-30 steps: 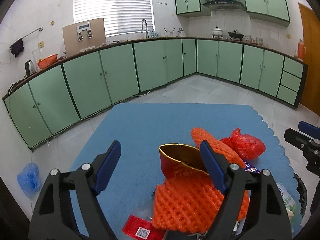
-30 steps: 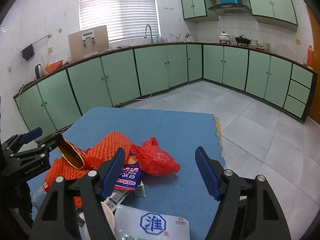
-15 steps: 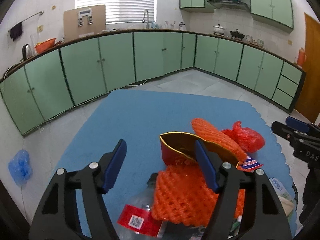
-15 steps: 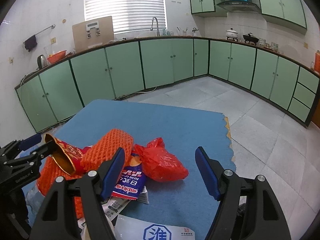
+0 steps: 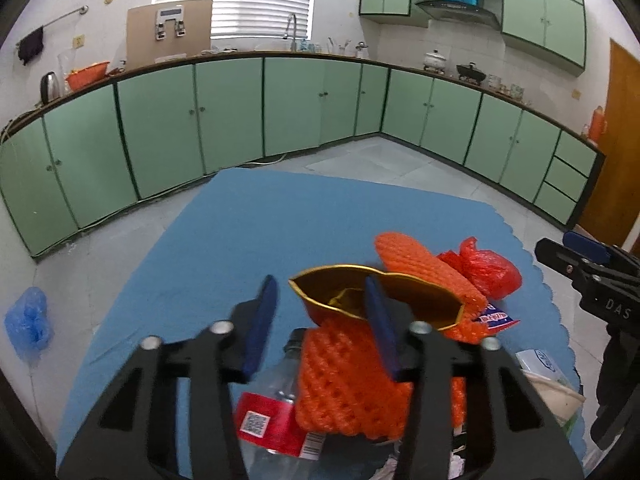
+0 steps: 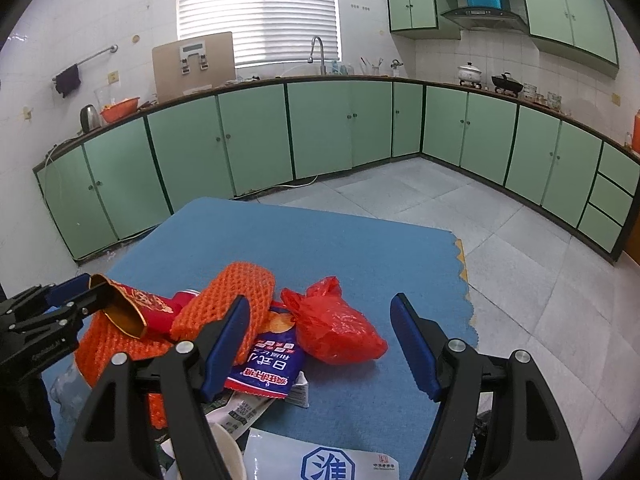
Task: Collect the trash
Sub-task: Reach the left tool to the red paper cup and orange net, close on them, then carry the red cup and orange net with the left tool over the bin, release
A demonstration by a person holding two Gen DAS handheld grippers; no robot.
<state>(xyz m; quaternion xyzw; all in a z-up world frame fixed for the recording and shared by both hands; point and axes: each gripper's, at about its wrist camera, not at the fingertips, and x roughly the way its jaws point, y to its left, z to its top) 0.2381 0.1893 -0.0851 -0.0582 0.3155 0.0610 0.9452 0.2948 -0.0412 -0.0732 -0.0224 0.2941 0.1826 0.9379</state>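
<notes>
A heap of trash lies on the blue mat (image 5: pixel 280 232). A red carton with a gold lining (image 5: pixel 380 296) rests open-mouthed on an orange foam net (image 5: pixel 348 380). My left gripper (image 5: pixel 320 320) is closing astride the carton's left rim, its right finger inside the mouth and its left finger outside, with a gap still showing. A second foam net (image 6: pixel 240 292), a red plastic bag (image 6: pixel 336 328) and a snack packet (image 6: pixel 272 360) lie to the right. My right gripper (image 6: pixel 320 340) stands open just short of the red bag, holding nothing.
A clear bottle with a red label (image 5: pixel 272 420) lies under the net. A white pouch with a blue logo (image 6: pixel 320 464) and a paper cup (image 6: pixel 228 452) sit close below. Green cabinets (image 5: pixel 200 120) ring the tiled floor. A blue bag (image 5: pixel 28 320) lies on the floor at left.
The left jaws have narrowed a lot and the gripper has come forward and down, so its right finger now sits inside the carton's mouth. The right gripper has stayed put, open.
</notes>
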